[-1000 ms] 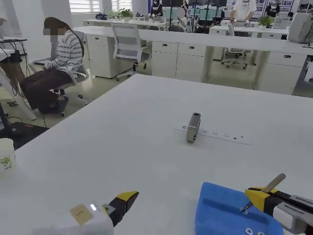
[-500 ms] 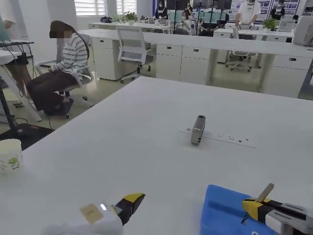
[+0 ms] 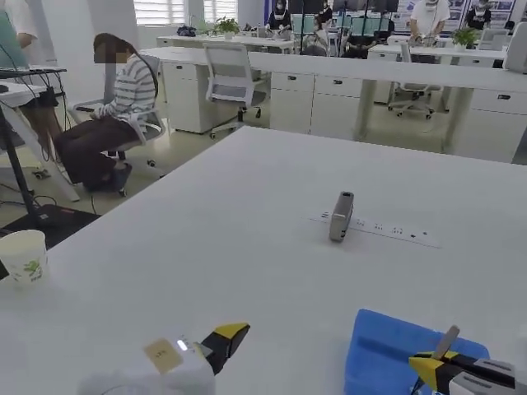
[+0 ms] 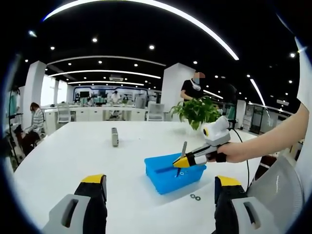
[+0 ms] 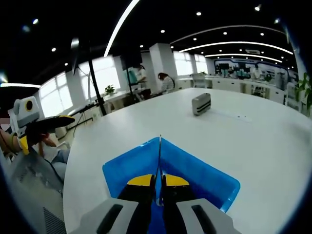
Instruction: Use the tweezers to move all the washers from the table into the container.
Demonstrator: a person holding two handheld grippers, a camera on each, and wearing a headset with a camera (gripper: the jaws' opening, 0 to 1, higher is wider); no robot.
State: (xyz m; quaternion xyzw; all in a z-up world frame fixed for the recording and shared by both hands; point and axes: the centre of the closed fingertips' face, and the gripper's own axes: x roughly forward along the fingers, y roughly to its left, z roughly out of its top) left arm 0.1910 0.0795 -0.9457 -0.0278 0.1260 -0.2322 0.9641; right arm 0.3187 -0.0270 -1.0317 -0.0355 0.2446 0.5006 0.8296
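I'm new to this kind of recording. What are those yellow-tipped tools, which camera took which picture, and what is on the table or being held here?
There is no robot here: a person holds a two-jaw gripper in each hand. The head view comes from a headset camera looking down at the white table. The two round pictures come from a camera riding on each gripper, looking along its jaws.

The right gripper is shut on thin tweezers, which point down over a blue container. Whether they carry a washer is too small to tell. The left gripper is open and holds nothing.

Two washers lie on the table beside the container. A small grey box and a paper cup sit farther off.
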